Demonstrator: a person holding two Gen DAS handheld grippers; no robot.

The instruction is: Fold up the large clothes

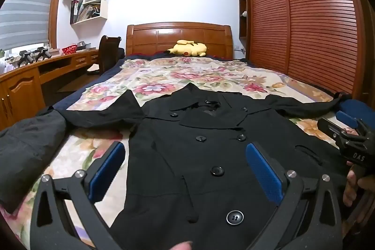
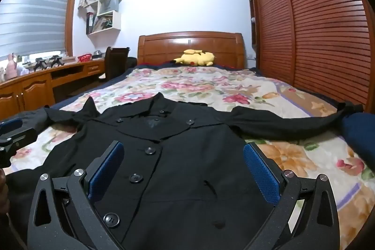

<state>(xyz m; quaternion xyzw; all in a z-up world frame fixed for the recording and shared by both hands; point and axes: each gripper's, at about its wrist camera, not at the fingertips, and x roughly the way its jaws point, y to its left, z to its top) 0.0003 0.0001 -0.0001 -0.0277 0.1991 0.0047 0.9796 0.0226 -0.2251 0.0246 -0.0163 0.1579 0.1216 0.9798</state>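
Now both tongs hover low over the black double-breasted coat with dark round buttons [image 1: 211, 132], and both point a little downward toward it. The coat lies flat and face up on the bed with the cream floral blanket [image 1: 164, 76]. Its collar points toward the brown wooden headboard [image 1: 179, 36], and its two sleeves are stretched out sideways from the body.

The left tongs [image 1: 185, 170] are spread wide, and their blue pads [image 1: 263, 170] stand apart with nothing between them. They hang above the lower front of the coat, near the column of buttons, and the pads do not press the cloth. At the bottom edge of the left wrist view a bit of a finger [image 1: 181, 246] is blurred, so I cannot tell more about it.

The right tongs [image 2: 184, 168] are also spread wide, with nothing pinched. They hang over the coat's front on the side farther from the window, above the pocket slit. In the left wrist view the right tongs appear at the right edge, beside the coat's hem side, and the person's hand [image 1: 351, 184] grips the black handle below them.

A yellow plush toy [image 1: 188, 47] lies against the headboard, well apart from the coat. A second dark garment [image 1: 28, 151] lies bunched beside the coat's sleeve on the window side, at the edge of the bed.
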